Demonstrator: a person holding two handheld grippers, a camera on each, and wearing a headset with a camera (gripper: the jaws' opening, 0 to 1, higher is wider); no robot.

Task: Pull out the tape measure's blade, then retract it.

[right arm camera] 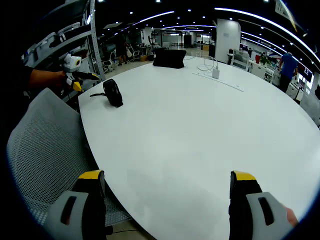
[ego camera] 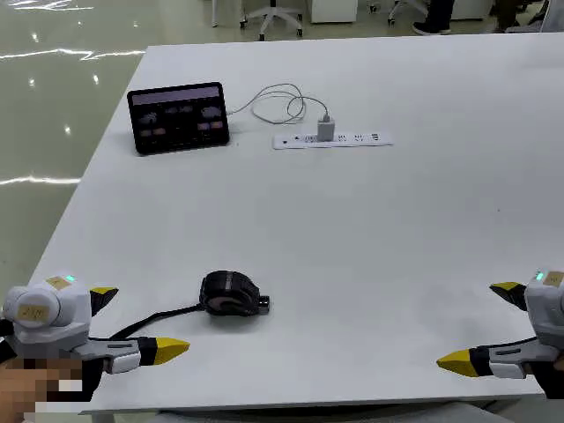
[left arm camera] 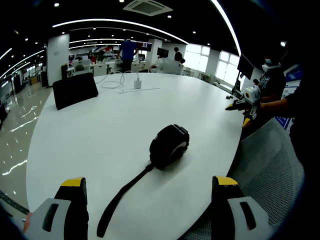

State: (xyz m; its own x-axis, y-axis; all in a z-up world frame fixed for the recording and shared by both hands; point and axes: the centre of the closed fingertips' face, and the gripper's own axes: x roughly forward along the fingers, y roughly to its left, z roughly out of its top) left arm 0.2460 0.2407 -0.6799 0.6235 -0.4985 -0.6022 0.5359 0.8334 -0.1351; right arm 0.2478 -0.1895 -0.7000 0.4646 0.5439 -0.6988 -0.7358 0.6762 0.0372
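Note:
A black tape measure (ego camera: 232, 294) lies on the white table (ego camera: 370, 220) near its front edge, its black wrist strap (ego camera: 145, 322) trailing left. The blade is wound in. My left gripper (ego camera: 141, 322) is open just left of it, yellow-tipped fingers (ego camera: 167, 347) either side of the strap's end. In the left gripper view the tape measure (left arm camera: 169, 144) sits ahead between the jaws, untouched. My right gripper (ego camera: 489, 324) is open at the table's front right corner, far from it. In the right gripper view the tape measure (right arm camera: 113, 92) lies far off to the left.
A dark tablet (ego camera: 179, 117) stands propped at the back left. A white power strip (ego camera: 333, 139) with a charger and a looped white cable (ego camera: 280, 103) lies behind the middle. A grey mesh chair (right arm camera: 45, 150) sits below the table's front edge.

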